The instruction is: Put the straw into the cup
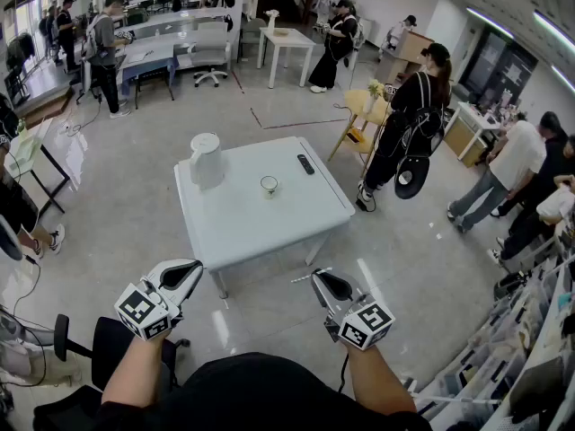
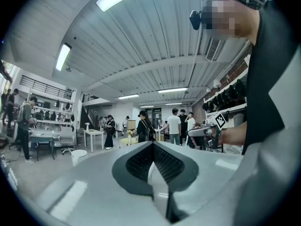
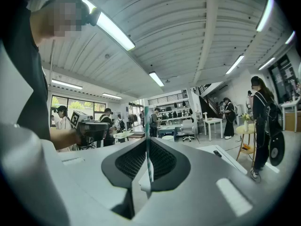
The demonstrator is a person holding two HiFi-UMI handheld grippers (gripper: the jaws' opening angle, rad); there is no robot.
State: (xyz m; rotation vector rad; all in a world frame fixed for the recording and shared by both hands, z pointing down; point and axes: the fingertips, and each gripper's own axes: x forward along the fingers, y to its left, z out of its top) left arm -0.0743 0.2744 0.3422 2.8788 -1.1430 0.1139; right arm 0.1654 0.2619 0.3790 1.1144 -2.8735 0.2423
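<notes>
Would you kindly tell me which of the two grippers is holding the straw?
The right gripper: a thin straw is clamped between its shut jaws, while the left gripper has its jaws shut with nothing between them.

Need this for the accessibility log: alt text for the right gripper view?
The right tongs are shut on a thin straw that projects past the tips between the jaws. Beyond them are a white table at right, the left tongs held up at left, and people standing around a large bright room.
</notes>
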